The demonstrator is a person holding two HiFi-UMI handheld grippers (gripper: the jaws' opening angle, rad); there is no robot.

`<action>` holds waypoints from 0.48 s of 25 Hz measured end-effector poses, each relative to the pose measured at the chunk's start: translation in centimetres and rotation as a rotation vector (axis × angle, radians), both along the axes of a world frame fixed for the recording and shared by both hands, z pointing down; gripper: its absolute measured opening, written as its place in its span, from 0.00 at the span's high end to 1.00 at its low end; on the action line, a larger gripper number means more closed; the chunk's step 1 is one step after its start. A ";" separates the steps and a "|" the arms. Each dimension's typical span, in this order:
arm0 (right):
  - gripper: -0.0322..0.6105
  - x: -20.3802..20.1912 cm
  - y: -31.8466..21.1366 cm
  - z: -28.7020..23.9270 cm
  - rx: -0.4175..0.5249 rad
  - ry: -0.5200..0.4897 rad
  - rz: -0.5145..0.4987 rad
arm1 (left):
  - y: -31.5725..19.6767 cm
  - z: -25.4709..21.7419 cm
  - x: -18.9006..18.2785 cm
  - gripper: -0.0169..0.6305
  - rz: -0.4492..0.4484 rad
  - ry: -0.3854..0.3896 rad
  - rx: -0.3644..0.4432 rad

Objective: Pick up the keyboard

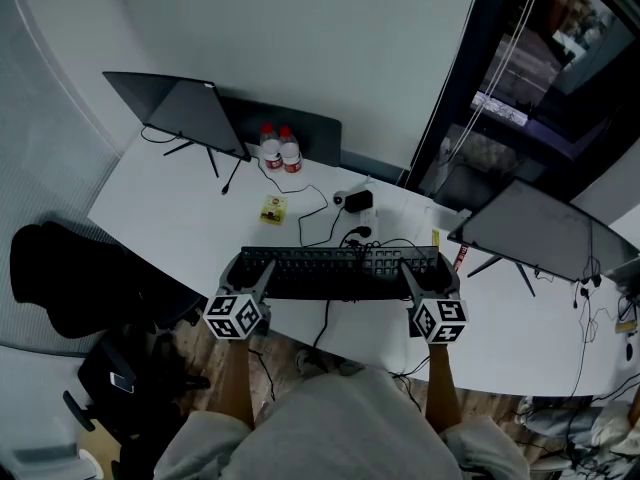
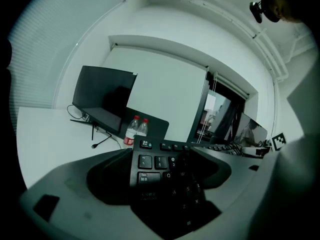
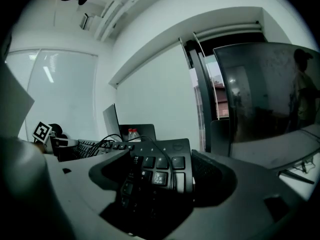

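The black keyboard [image 1: 340,271] lies crosswise at the white desk's [image 1: 170,218] front edge, its cable hanging down below it. My left gripper [image 1: 262,276] is shut on its left end. In the left gripper view the Esc and Tab corner of the keyboard [image 2: 160,164] fills the gap of the left gripper [image 2: 162,181]. My right gripper [image 1: 412,278] is shut on the right end, and the number-pad end of the keyboard [image 3: 155,171] sits inside the right gripper [image 3: 155,186]. I cannot tell whether the keyboard rests on the desk.
A dark monitor [image 1: 185,113] stands at the back left and another monitor [image 1: 545,233] at the right. Two water bottles [image 1: 280,150], a small yellow item [image 1: 272,208], a black adapter [image 1: 358,201] and cables lie behind the keyboard. A black chair [image 1: 60,268] sits at the left.
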State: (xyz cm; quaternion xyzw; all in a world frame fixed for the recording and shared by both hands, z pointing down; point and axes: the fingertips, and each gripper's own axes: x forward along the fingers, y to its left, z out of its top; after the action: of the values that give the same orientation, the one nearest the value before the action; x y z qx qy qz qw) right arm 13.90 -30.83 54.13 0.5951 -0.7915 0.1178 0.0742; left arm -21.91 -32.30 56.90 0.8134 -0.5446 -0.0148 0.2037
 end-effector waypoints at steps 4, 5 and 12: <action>0.37 0.0 -0.3 -2.1 0.048 0.006 -0.008 | -0.2 -2.0 0.0 0.46 -0.005 0.005 0.046; 0.37 0.1 -0.4 -2.5 0.058 0.005 -0.009 | -0.2 -2.4 0.0 0.46 -0.004 0.005 0.057; 0.37 0.3 -1.3 -4.7 0.115 -0.006 -0.005 | -1.5 -5.3 0.1 0.46 0.004 -0.011 0.120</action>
State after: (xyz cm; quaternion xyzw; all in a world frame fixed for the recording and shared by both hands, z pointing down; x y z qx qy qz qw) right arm 14.17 -32.11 49.45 0.5961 -0.7986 0.0737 0.0376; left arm -21.79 -33.80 51.60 0.8253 -0.5423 -0.0425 0.1515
